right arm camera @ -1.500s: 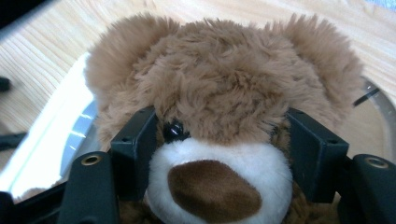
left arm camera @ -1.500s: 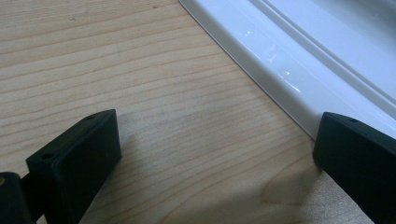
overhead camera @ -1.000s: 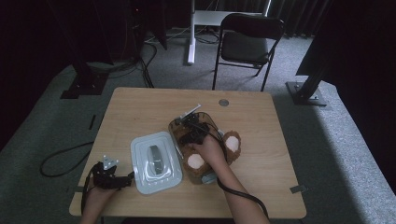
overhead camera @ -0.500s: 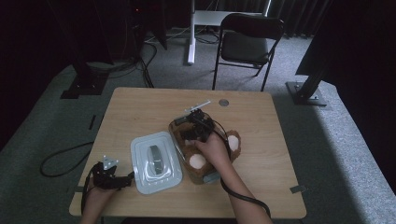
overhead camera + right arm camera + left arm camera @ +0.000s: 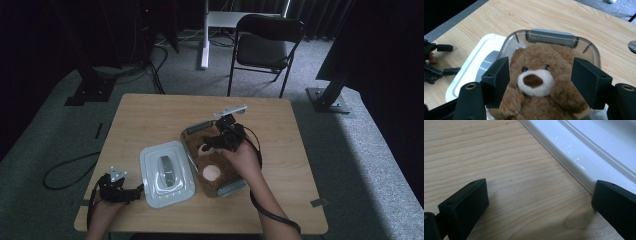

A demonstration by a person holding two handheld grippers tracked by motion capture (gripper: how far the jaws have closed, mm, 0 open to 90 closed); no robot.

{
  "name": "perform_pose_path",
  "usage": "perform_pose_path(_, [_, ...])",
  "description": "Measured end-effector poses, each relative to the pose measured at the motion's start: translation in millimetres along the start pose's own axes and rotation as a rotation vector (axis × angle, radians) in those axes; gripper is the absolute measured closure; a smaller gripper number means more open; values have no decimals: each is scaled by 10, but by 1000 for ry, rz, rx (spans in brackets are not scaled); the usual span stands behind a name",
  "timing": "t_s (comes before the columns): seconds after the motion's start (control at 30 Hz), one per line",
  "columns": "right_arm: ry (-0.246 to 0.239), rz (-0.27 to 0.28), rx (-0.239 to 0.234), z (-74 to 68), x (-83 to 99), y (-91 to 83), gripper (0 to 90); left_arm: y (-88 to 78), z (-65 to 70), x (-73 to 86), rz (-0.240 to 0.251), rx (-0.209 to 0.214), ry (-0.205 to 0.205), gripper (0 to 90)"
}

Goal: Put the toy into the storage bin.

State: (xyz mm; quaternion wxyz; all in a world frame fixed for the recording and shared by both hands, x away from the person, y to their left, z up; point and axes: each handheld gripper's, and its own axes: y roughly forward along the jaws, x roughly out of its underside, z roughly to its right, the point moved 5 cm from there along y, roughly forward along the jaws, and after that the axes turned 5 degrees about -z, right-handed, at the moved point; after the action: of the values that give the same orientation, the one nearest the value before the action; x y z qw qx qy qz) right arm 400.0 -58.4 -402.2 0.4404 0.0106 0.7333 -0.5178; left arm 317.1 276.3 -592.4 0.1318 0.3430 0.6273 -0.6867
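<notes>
A brown teddy bear (image 5: 536, 82) lies on its back in a clear box (image 5: 554, 37) with grey clips, its head toward the far clip. My right gripper (image 5: 541, 75) hovers over the bear's head with its jaws apart, one on each side of the face, and the pads do not press on the fur. From above, the right gripper (image 5: 212, 145) hangs over the clear box (image 5: 192, 131) and the bear (image 5: 212, 172). The box's white lid (image 5: 167, 172) lies flat to its left. My left gripper (image 5: 139, 192) rests open on the table at the lid's (image 5: 584, 157) near corner, with only wood between its jaws (image 5: 539, 202).
The wooden table (image 5: 150, 120) has bare room at the far side and on the right. A small round silver disc (image 5: 237, 110) lies beyond the box. A folding chair (image 5: 267, 45) and stand legs are on the floor behind the table.
My right hand has lifted its gripper and carried it toward the far end of the box, above the bear. The left gripper and the lid have stayed put.
</notes>
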Motion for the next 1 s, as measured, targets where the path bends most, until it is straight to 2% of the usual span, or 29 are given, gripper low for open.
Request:
perform_pose_path(0.33, [1,28,-11,56,230,-183,325,-1,0,0,-1,0,0,16])
perform_pose_path(0.43, [-3,51,-18,60,329,-287,332,-1,0,0,-1,0,0,16])
perform_pose_path(0.53, [-4,56,-17,63,354,-315,334,-1,0,0,-1,0,0,16])
perform_pose_path(0.57, [-6,73,-26,74,430,-408,371,-1,0,0,-1,0,0,16])
perform_pose_path(0.67, [-12,71,-44,93,502,-481,373,-1,1,0,-1,0,-1,16])
perform_pose_path(0.83, [-3,85,-30,145,629,-588,406,1,3,0,1,0,-3,16])
perform_pose_path(1.0, [7,75,-31,182,764,-638,422,-1,1,1,-1,0,0,16])
